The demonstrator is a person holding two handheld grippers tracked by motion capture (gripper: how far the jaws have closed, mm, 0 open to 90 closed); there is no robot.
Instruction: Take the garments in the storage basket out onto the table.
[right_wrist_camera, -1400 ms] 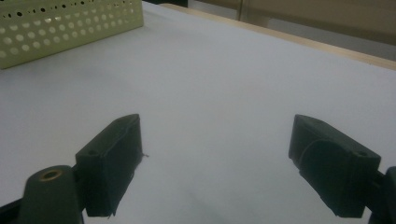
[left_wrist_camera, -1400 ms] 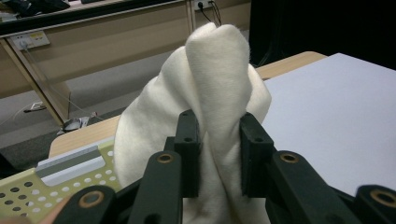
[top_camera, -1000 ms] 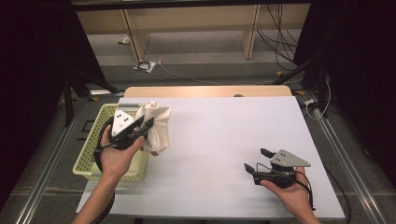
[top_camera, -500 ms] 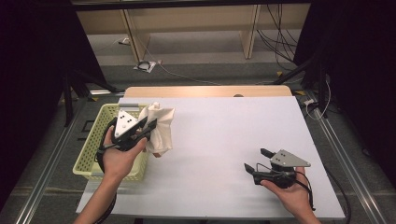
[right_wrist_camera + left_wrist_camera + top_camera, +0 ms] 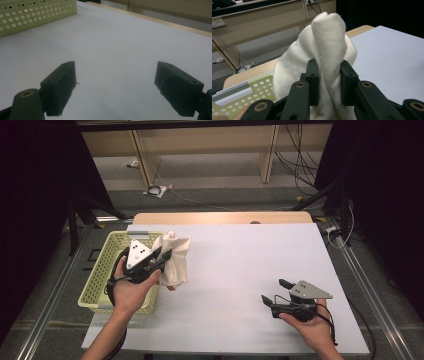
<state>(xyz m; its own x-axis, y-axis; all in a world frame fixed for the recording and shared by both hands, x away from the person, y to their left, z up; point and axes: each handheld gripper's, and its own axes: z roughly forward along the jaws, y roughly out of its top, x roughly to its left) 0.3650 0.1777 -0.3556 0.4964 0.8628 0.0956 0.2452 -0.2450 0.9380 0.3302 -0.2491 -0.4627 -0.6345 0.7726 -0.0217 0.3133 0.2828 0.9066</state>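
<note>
The left gripper [image 5: 162, 256] is clamped on a bunched fold of the white cloth [image 5: 175, 260], its two pads pinching the fabric between them in the left gripper view [image 5: 329, 82], with the rest of the cloth [image 5: 322, 50] puffing up above the jaws and hanging below them. From the high view the cloth hangs in the air at the right wall of the green basket [image 5: 100, 285], over the seam between basket and white table [image 5: 250, 270] — lifted clear of the basket, it seems, though its lower edge is partly hidden behind the hand, so I cannot say for certain that it touches nothing. The step in hand looks like carrying the cloth out of the basket toward the open table. The right gripper [image 5: 272, 292] rests low near the table's right front, well apart from the cloth, jaws spread wide with nothing between them [image 5: 115, 87]. The next move calls for bringing the cloth across onto the bare table surface and setting it down — or for the right gripper to come over and take a free edge, if the cloth is to be spread out; either way the left grip should hold firm until the fabric is supported.
</note>
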